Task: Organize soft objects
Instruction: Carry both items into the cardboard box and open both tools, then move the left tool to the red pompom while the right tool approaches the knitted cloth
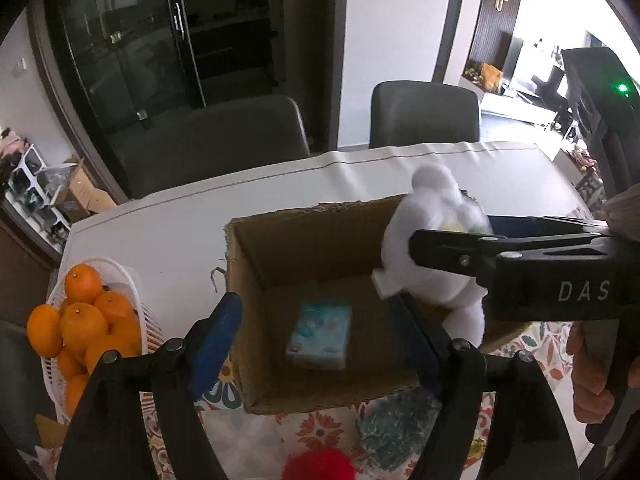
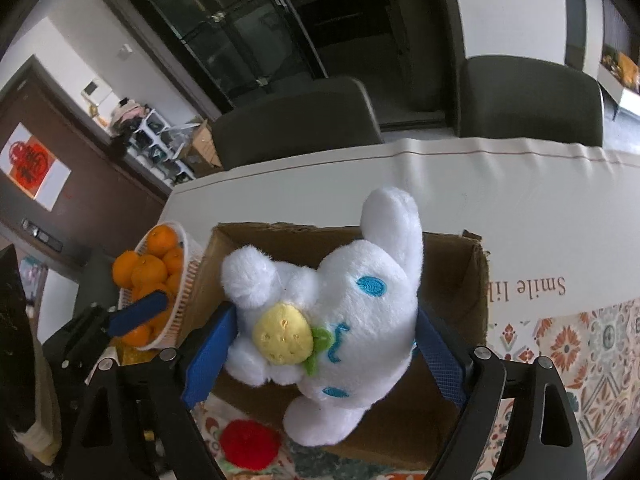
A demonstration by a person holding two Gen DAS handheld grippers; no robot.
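Blue fingers (image 2: 208, 354) of my right gripper (image 2: 320, 356) are straddling, wide, the plush (image 2: 340, 320) over the box (image 2: 452, 264); my left gripper (image 1: 316, 340) is hanging open, empty; tissue pack (image 1: 320, 334) inside, red pompom (image 2: 250, 444) remaining.

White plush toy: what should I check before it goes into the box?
1. White plush toy between the right gripper's pads: ok.
2. Toy over the open cardboard box: ok.
3. Room left in the box beside the tissue pack: ok.
4. Left gripper open and empty: ok.
5. Left gripper out of the toy's way: cannot tell.
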